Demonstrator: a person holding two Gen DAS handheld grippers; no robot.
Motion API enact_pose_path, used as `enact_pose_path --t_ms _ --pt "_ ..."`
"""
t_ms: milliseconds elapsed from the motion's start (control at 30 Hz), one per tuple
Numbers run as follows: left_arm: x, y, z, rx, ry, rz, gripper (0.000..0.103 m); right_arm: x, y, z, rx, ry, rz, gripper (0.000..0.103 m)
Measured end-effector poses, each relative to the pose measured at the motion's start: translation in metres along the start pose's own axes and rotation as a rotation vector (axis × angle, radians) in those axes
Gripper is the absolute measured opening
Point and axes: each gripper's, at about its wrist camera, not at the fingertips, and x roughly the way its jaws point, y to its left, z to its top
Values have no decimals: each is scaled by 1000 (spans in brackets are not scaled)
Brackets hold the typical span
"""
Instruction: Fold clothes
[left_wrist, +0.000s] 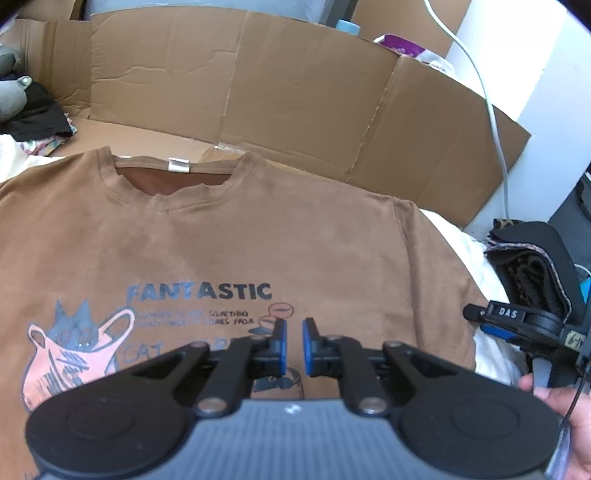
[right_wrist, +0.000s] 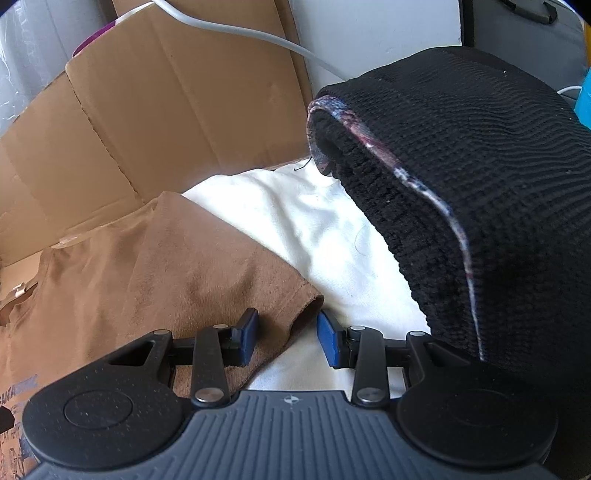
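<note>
A brown T-shirt (left_wrist: 229, 251) lies flat, front up, on a white cloth (right_wrist: 332, 236) that covers the surface, its collar toward a wall of flattened cardboard (left_wrist: 295, 92) and its chest print reading "FANTASTIC" beside a pink cat drawing. The left gripper (left_wrist: 294, 347) hovers over the middle of the shirt, just below the print, its blue-padded fingers (left_wrist: 280, 345) nearly pressed together with only a narrow gap and nothing between them. The right gripper (right_wrist: 287, 339) sits at the shirt's right sleeve (right_wrist: 236, 280), its fingers (right_wrist: 330, 343) spread apart: one pad is over the brown fabric, the other over the white cloth, and the sleeve's hem edge lies in the gap between them, not pinched. Close on the right side of that gripper rises a stack of folded black knit clothing (right_wrist: 480, 184) with a thin patterned layer showing along its edge; it stands on the white cloth just beside the sleeve and crowds the gripper's outer finger. A grey cable (right_wrist: 258, 37) runs across the cardboard behind. In the left wrist view, a heap of dark and grey clothes (left_wrist: 26, 107) lies at the far left, and part of a hand (left_wrist: 569, 424) holding the other gripper's body shows at the lower right.
</note>
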Motion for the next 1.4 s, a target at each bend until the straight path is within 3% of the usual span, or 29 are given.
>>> enact_pose_path --t_ms 100,167,200,267,433,800,1000,1133,1400 --pt "1 0 0 4 -1 -2 9 -1 1 1 -16 -10 15 43" --pt "1 -2 2 9 -5 -5 9 -1 2 2 -26 -17 25 30" --pt "1 -2 4 12 -8 -9 9 -2 2 3 -32 -20 30 14" --pt "3 -3 9 18 -14 -19 9 -2 3 3 -42 -27 40 6" --pt "17 -18 34 75 -17 -13 10 -13 3 11 -66 -58 80 4" --pt "60 -65 93 103 -55 -120 10 -45 5 46 4 -84 214 4" --pt "90 -86 109 128 -42 -147 10 -64 10 60 0 -108 269 4" --pt "112 -93 115 104 -33 -156 3 -72 13 64 8 -95 296 4" --pt "158 -105 124 121 -6 -137 2 -77 18 67 8 -91 337 4"
